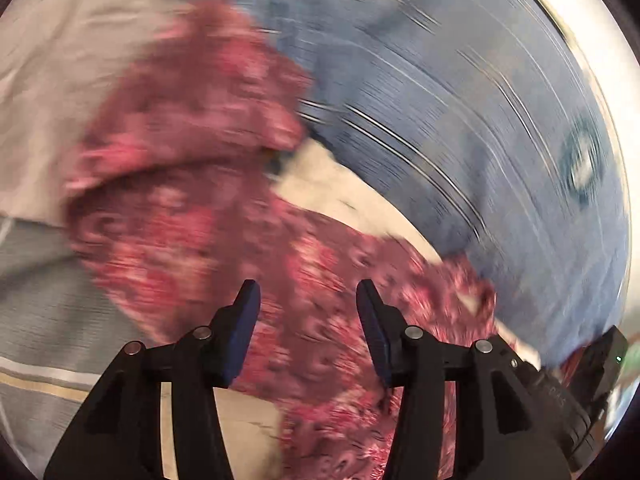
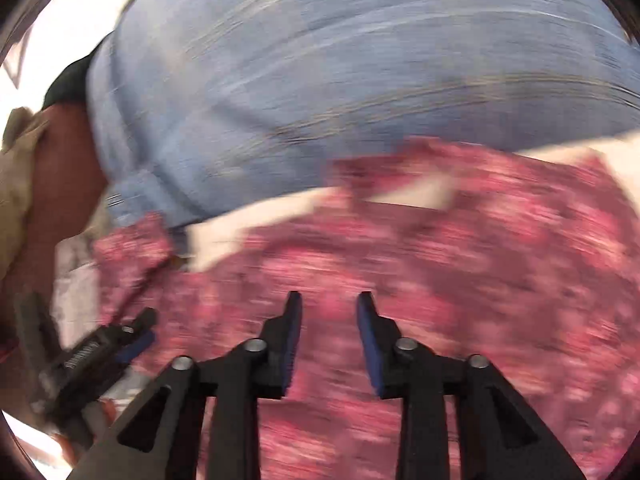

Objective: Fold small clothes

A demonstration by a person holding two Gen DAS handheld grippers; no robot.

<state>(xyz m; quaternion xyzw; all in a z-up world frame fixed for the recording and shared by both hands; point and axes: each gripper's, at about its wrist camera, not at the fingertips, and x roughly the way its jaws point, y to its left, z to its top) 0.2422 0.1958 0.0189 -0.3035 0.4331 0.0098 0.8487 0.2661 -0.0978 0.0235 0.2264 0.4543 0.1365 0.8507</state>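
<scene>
A red and pink patterned garment (image 1: pixel 192 208) lies crumpled below my left gripper (image 1: pixel 308 292), which is open and empty above it. The same garment (image 2: pixel 440 272) fills the lower half of the right wrist view, spread wider, under my right gripper (image 2: pixel 328 300), which is also open and empty. The left gripper (image 2: pixel 132 336) shows at the lower left of the right wrist view, over the garment's left edge. The right gripper's body (image 1: pixel 576 380) shows at the lower right of the left wrist view. Both views are blurred by motion.
A blue striped cloth (image 1: pixel 460 100) lies beyond the garment and also shows in the right wrist view (image 2: pixel 340 80). A grey striped cloth (image 1: pixel 44 292) and a beige cloth (image 1: pixel 68 60) lie at the left. A pale surface (image 1: pixel 328 188) shows between them. A person's arm (image 2: pixel 60 168) is at the left.
</scene>
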